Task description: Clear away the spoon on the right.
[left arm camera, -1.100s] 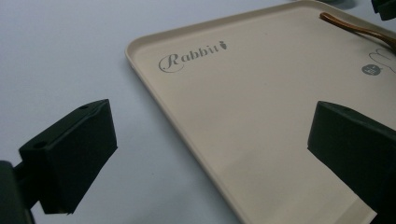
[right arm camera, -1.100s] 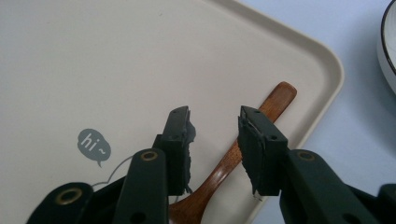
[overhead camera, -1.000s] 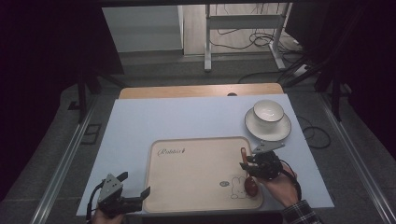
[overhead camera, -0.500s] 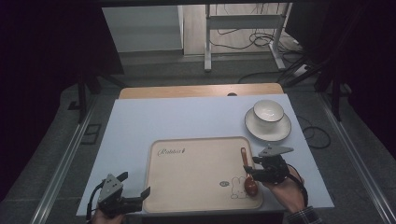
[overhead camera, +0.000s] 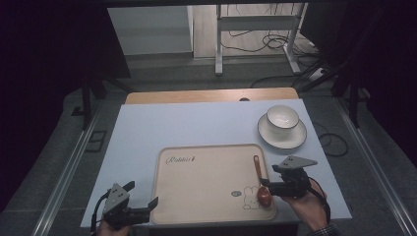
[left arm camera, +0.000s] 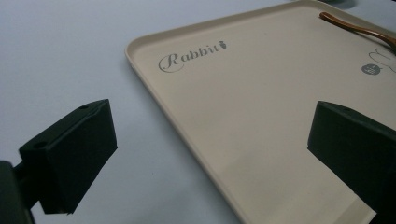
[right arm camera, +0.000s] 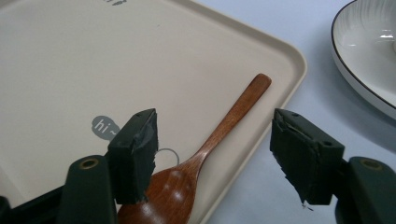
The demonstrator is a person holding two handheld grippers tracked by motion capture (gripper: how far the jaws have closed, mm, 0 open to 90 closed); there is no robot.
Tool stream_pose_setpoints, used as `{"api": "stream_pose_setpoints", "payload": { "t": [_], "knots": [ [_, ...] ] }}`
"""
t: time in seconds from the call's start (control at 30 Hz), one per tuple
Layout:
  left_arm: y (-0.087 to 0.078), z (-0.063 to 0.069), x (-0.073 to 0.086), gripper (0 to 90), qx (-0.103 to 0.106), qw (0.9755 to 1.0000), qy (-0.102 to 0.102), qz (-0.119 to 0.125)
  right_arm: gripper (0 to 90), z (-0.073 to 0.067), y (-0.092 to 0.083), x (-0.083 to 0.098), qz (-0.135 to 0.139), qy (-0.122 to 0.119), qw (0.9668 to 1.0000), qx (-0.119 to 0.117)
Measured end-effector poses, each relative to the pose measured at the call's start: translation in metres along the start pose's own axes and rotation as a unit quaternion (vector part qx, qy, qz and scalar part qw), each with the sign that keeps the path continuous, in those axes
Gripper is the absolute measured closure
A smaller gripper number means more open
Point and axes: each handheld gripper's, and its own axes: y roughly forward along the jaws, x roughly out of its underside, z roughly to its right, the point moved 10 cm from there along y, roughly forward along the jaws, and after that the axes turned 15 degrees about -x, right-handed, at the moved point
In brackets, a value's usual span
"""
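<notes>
Lower left of the high view: left hand-held gripper (overhead camera: 145,195) spread, idle at the tray (overhead camera: 196,219) corner. Lower right: right hand-held gripper (right arm camera: 212,156) just been opening, jaws apart, nothing pinched. Spoon (right arm camera: 205,151) lying loose along the tray's right rim; could get nudged off onto the surface (overhead camera: 196,125). Farther, bowl (overhead camera: 282,116) on saucer (overhead camera: 295,140), risk of a bump.
</notes>
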Motion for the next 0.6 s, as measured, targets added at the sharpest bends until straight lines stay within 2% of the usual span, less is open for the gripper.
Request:
{"api": "stream_pose_setpoints", "payload": {
  "t": [0.27,0.6],
  "knots": [
    [0.0,0.0,0.0,1.1,0.0,1.0,-0.001,0.0,26.9,-0.004,-0.009,0.003,0.008,-0.003,1.0,0.004],
    [0.0,0.0,0.0,1.1,0.0,1.0,-0.001,0.0,19.6,-0.005,-0.023,0.01,0.02,-0.008,0.9996,0.02]
  ]
}}
